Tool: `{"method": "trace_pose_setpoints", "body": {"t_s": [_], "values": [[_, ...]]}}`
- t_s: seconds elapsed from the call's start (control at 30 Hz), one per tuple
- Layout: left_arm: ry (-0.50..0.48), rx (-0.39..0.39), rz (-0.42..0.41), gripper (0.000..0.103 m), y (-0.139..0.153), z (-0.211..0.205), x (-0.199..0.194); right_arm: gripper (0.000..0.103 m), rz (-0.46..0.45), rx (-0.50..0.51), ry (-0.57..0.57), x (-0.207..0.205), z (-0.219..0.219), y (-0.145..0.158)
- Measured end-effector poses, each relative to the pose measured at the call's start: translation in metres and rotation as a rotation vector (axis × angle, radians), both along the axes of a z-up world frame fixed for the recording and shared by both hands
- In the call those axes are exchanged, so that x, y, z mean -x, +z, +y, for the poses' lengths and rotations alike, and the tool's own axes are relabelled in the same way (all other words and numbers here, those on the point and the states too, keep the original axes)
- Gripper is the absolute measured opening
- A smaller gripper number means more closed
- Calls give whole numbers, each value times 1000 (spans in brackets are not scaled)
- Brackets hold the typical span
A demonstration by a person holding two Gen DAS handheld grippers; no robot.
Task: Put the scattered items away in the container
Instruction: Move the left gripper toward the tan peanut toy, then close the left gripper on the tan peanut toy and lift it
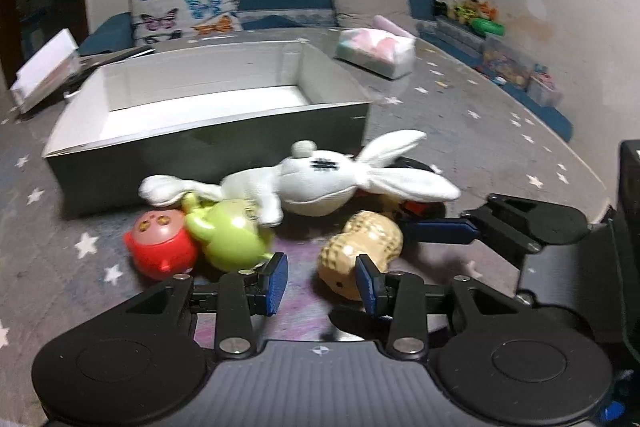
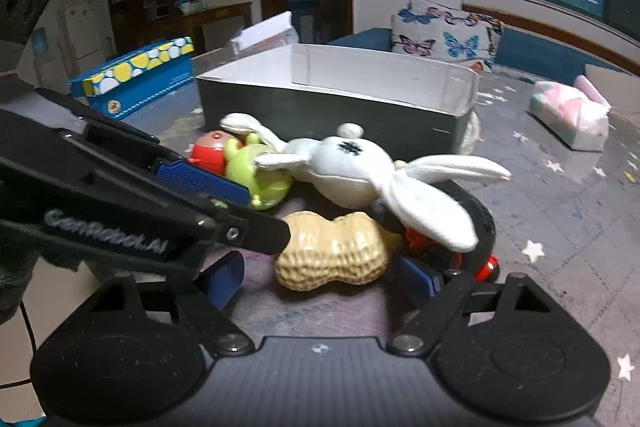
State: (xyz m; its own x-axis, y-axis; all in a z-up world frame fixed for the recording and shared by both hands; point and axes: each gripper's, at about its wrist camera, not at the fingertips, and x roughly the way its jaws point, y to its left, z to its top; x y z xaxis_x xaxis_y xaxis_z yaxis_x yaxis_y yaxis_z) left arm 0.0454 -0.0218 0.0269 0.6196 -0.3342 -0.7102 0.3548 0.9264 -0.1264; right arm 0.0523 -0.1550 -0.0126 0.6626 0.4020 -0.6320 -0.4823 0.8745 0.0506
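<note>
Both the left hand-held gripper and right hand-held gripper hang spread around the peanut toy, beside the plush rabbit and cardboard box.

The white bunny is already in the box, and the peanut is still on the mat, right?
Not quite. The white bunny is not in the box; it lies on the mat in front of it, as the left wrist view shows. The peanut is indeed still on the mat.

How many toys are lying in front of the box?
5: white bunny in the middle, red toy and green toy at its left, peanut nearest, black-wheeled toy under the ears. More may hide.
</note>
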Motion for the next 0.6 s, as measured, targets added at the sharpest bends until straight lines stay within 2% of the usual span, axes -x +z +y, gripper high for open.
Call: {"method": "trace_pose_setpoints", "body": {"t_s": [0.1, 0.37, 0.47, 0.6], "values": [[-29, 24, 11, 41, -1, -3, -6, 84, 7, -19, 3, -1, -4, 0], [-67, 93, 83, 43, -9, -2, -26, 71, 41, -55, -23, -11, -5, -7], [-73, 113, 93, 42, -10, 1, -27, 71, 50, -101, -43, -15, -12, -5], [-72, 128, 116, 40, -8, 5, -26, 72, 47, -94, -38, -17, -10, -7]]}}
